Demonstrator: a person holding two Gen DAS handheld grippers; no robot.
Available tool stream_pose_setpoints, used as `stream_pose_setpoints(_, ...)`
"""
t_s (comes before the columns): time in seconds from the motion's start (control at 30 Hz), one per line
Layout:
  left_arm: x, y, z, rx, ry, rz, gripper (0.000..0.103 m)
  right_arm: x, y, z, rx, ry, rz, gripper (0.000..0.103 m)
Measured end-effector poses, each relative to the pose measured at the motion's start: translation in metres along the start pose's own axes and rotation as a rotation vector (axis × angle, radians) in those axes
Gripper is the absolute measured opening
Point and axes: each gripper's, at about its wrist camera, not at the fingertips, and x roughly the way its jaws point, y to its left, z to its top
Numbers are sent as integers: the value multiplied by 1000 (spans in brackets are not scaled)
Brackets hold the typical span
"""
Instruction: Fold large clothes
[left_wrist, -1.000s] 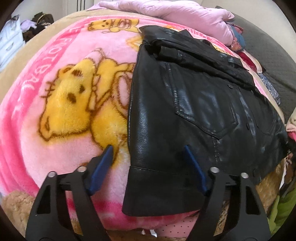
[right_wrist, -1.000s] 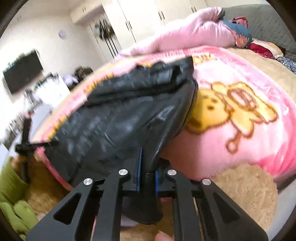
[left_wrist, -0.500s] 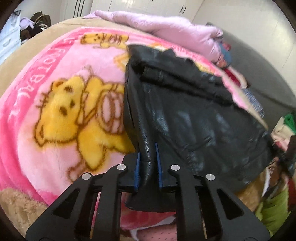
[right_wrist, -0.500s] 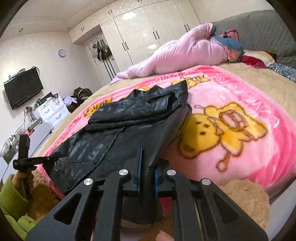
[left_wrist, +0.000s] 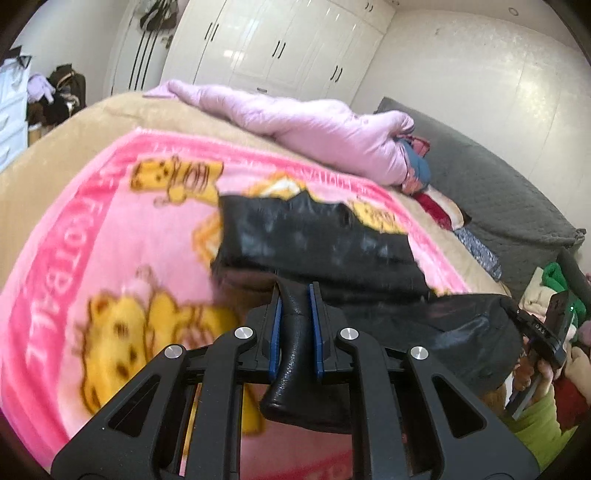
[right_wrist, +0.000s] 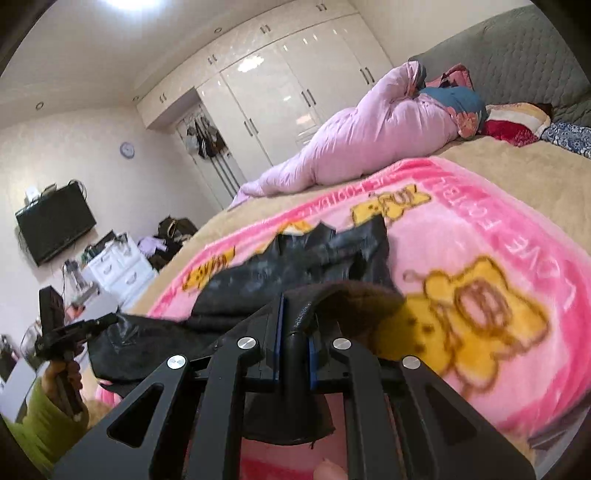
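Note:
A black leather jacket (left_wrist: 314, 236) lies on a pink blanket with yellow bears (left_wrist: 110, 229) on the bed. My left gripper (left_wrist: 295, 306) is shut on the jacket's hem at one bottom corner and holds it lifted above the blanket. My right gripper (right_wrist: 293, 325) is shut on the hem at the other corner of the jacket (right_wrist: 325, 254), also lifted. The hem hangs between the two grippers while the collar end rests on the blanket. The right gripper also shows in the left wrist view (left_wrist: 543, 332), and the left one in the right wrist view (right_wrist: 62, 332).
A rolled pink quilt (left_wrist: 314, 129) lies at the back of the bed by a grey headboard (right_wrist: 517, 55). White wardrobes (right_wrist: 277, 92), a wall TV (right_wrist: 55, 221) and a white dresser (right_wrist: 118, 269) stand beyond. A pile of clothes (left_wrist: 554, 288) sits at the right.
My left gripper shut on the jacket's hem. Both grippers then lifted the bottom edge up off the blanket and carried it toward the collar end.

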Motion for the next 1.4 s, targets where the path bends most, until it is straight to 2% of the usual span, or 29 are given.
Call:
stream_pose_setpoints(0.27,33,4,51,-22,-31,-11,7,43,-9,51,69,-13,-25,9)
stream_pose_setpoints(0.5,69,10,78,-22,-27,7,7,90,-16,75,115,-17,-84,9)
stream_pose_setpoints(0.97,123,33,104,-22,-32,61,8,151,-50,95,200,37,-175,10)
stream_pose_setpoints(1.2,152,44,105,-20,-7,71,8,182,-62,95,205,83,-211,10)
stream_pose_setpoints(1.4,171,48,105,8,-17,71,14,207,-88,88,286,126,-212,14)
